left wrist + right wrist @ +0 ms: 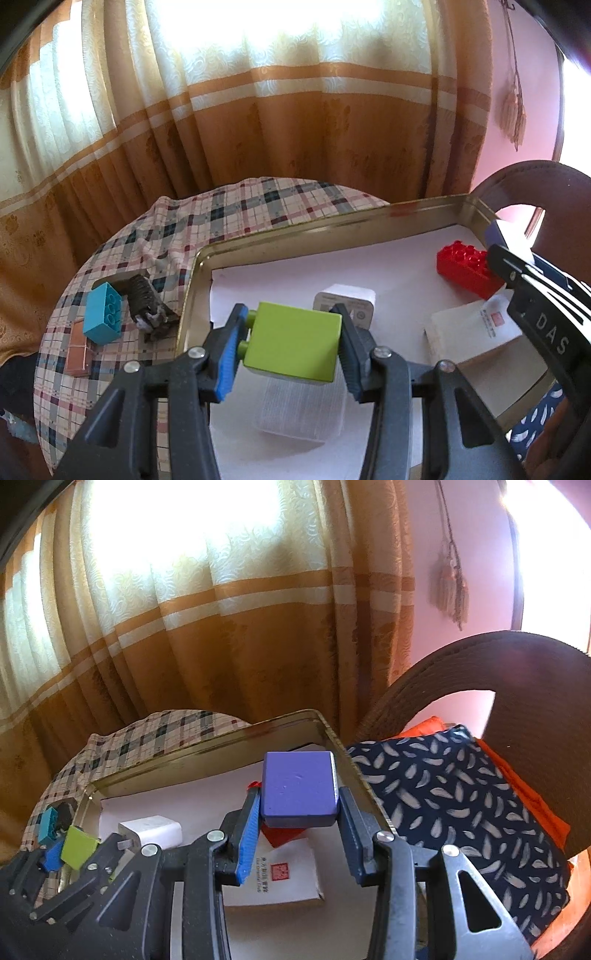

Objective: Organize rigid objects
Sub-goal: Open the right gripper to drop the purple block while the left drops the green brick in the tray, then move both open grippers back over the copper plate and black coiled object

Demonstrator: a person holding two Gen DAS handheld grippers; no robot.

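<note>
The metal tray [195,280] is sitting on the checked counter [258,199], holding a white card box [469,332], a red brick [465,267] and a white charger [351,301]. The left gripper [291,345] is holding a green block [295,343] clamped in its jaws over the tray. The right gripper [299,821] is gripping a purple block [299,786] near the tray's right wall; a teal brick [103,314] is lying outside on the counter.
</note>
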